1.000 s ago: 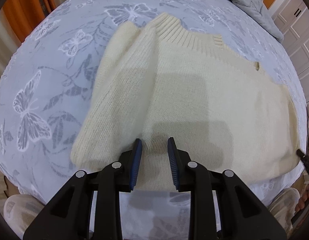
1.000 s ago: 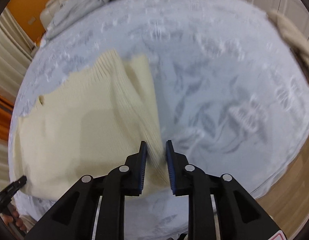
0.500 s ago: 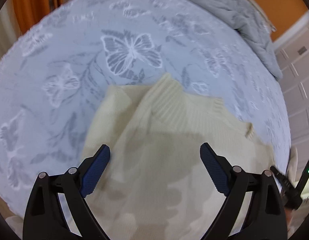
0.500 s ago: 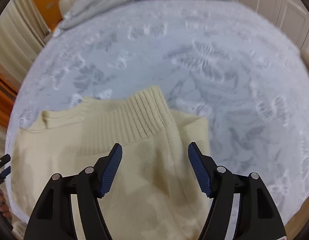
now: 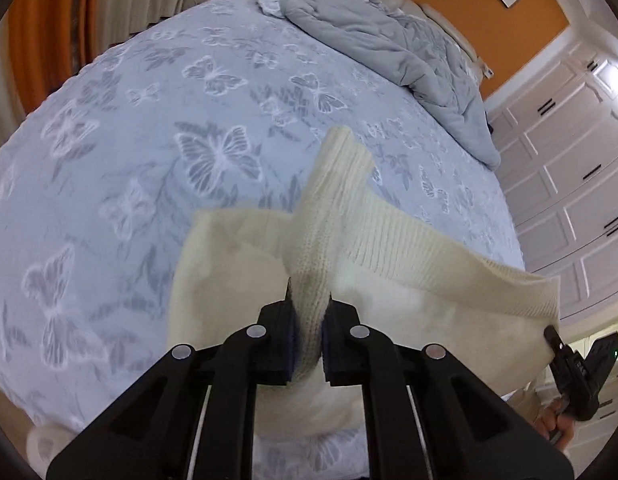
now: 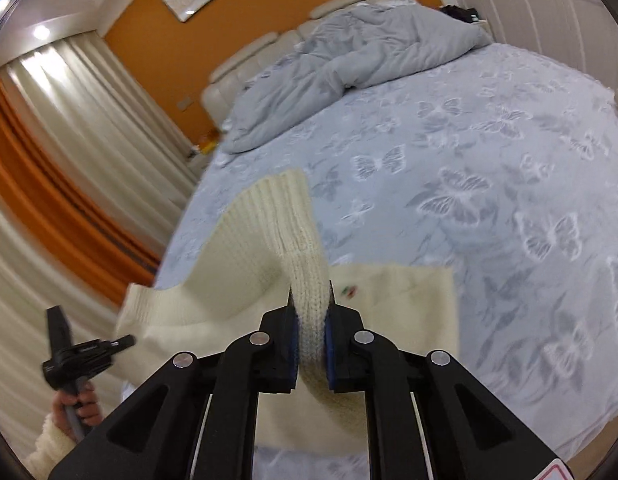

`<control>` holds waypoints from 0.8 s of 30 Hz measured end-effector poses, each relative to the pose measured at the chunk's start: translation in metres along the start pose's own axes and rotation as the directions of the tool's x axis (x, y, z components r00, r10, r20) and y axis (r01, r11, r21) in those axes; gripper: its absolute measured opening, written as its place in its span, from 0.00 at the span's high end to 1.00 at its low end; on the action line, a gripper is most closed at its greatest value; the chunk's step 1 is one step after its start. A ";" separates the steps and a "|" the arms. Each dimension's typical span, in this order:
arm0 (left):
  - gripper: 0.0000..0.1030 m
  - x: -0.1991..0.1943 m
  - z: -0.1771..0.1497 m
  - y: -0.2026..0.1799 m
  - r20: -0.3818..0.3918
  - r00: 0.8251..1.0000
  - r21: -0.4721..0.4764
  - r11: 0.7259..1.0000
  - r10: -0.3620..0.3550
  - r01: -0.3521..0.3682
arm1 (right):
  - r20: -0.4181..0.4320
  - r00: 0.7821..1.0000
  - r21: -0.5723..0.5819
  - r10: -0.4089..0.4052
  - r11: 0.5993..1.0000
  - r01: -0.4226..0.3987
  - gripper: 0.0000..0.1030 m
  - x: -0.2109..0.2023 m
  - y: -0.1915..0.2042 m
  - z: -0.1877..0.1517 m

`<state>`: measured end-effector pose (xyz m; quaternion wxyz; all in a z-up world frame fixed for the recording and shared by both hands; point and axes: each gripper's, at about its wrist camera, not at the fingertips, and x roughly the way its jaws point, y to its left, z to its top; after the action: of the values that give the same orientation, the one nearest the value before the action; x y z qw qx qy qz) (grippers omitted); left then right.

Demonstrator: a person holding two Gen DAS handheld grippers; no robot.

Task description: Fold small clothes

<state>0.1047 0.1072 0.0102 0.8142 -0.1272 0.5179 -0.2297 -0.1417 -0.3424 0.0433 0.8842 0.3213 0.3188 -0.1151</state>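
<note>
A cream knit sweater (image 5: pixel 237 280) lies on a bed, part of it lifted. In the left wrist view my left gripper (image 5: pixel 309 304) is shut on a bunched fold of the knit, and a ribbed edge (image 5: pixel 389 232) stretches from there to my right gripper (image 5: pixel 569 356) at the far right. In the right wrist view the right gripper (image 6: pixel 311 300) has its jaws closing, the pads pressing on a fold of the sweater (image 6: pixel 397 312). The left gripper (image 6: pixel 81 352) shows at lower left in a hand (image 6: pixel 75 404). The sweater's lower part is hidden behind the grippers.
The bed sheet (image 5: pixel 149 120) is pale blue with butterflies. A crumpled grey duvet (image 5: pixel 389 48) lies at the headboard end. White wardrobe doors (image 5: pixel 569 160) stand on one side, and cream and orange curtains (image 6: pixel 69 160) on the other.
Both grippers opened wide over the flat sweater, then closed on folds of it. Both have risen, lifting the ribbed edge off the bed.
</note>
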 end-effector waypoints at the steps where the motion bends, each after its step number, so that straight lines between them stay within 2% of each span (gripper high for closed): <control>1: 0.91 0.013 0.008 -0.001 -0.005 1.000 -0.002 1.000 0.020 -0.020 | -0.022 0.998 0.004 -0.053 0.999 0.053 0.90 0.025 -0.011 0.007; 2: 0.87 0.041 0.016 -0.002 -0.034 0.996 0.017 0.997 0.077 -0.076 | -0.054 0.995 0.011 -0.079 0.997 0.080 0.88 0.043 -0.022 0.010; 3: 0.82 0.064 0.019 0.004 -0.072 0.989 0.030 0.991 0.130 -0.128 | -0.130 0.981 0.017 -0.142 0.989 0.145 0.83 0.080 -0.039 0.008; 4: 0.81 0.083 0.020 0.012 -0.113 0.978 0.026 0.985 0.173 -0.171 | -0.198 0.961 0.032 -0.195 0.978 0.205 0.83 0.109 -0.055 0.004; 5: 0.81 0.117 0.013 0.025 -0.203 0.949 0.016 0.970 0.240 -0.242 | -0.267 0.933 0.048 -0.242 0.963 0.264 0.83 0.132 -0.070 -0.003; 6: 0.81 0.129 0.004 0.033 -0.239 0.929 0.014 0.957 0.284 -0.289 | -0.325 0.901 0.056 -0.289 0.945 0.324 0.83 0.148 -0.081 -0.011; 7: 0.81 0.130 -0.002 0.037 -0.241 0.925 0.009 0.954 0.293 -0.300 | -0.326 0.894 0.078 -0.307 0.934 0.350 0.83 0.147 -0.086 -0.017; 8: 0.79 0.118 -0.009 0.039 -0.201 0.944 -0.012 0.963 0.262 -0.270 | -0.281 0.917 0.105 -0.282 0.941 0.321 0.82 0.135 -0.083 -0.018; 9: 0.63 0.101 -0.016 0.040 -0.167 0.957 -0.030 0.969 0.239 -0.247 | -0.215 0.942 0.117 -0.259 0.951 0.288 0.66 0.113 -0.075 -0.021; 10: 0.52 0.090 -0.021 0.042 -0.153 0.961 -0.037 0.970 0.232 -0.240 | -0.190 0.945 0.109 -0.266 0.951 0.290 0.55 0.098 -0.071 -0.025; 11: 0.36 0.071 -0.030 0.047 -0.127 0.964 -0.051 0.969 0.235 -0.243 | -0.169 0.942 0.100 -0.289 0.946 0.308 0.34 0.080 -0.068 -0.032; 12: 0.30 0.058 -0.038 0.052 -0.105 0.966 -0.063 0.968 0.237 -0.245 | -0.156 0.940 0.098 -0.304 0.942 0.321 0.31 0.068 -0.067 -0.039; 14: 0.28 0.043 -0.057 0.069 -0.104 0.961 -0.084 0.960 0.257 -0.265 | -0.172 0.931 0.093 -0.323 0.935 0.342 0.31 0.046 -0.072 -0.063; 16: 0.28 0.040 -0.073 0.084 -0.132 0.953 -0.116 0.951 0.272 -0.288 | -0.248 0.904 0.096 -0.347 0.920 0.380 0.31 0.041 -0.083 -0.085; 17: 0.26 0.040 -0.082 0.093 -0.144 0.954 -0.162 0.944 0.264 -0.286 | -0.280 0.894 0.115 -0.349 0.913 0.392 0.31 0.042 -0.088 -0.096; 20: 0.22 0.050 -0.105 0.110 -0.187 0.968 -0.333 0.916 0.169 -0.224 | -0.343 0.896 0.201 -0.283 0.909 0.364 0.31 0.056 -0.102 -0.115; 22: 0.22 0.063 -0.113 0.113 -0.208 0.971 -0.401 0.895 0.119 -0.196 | -0.372 0.904 0.256 -0.210 0.913 0.317 0.39 0.069 -0.105 -0.123; 23: 0.22 0.064 -0.113 0.111 -0.200 0.971 -0.401 0.893 0.130 -0.203 | -0.370 0.905 0.274 -0.209 0.906 0.321 0.50 0.071 -0.105 -0.125; 24: 0.42 0.063 -0.112 0.108 -0.189 0.973 -0.392 0.898 0.135 -0.201 | -0.352 0.914 0.285 -0.201 0.907 0.309 0.78 0.071 -0.104 -0.124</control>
<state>0.0522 0.1718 -0.1362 0.7429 -0.2309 0.6260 -0.0543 -0.1907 -0.3427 -0.1264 0.7313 0.4359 0.4710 -0.2311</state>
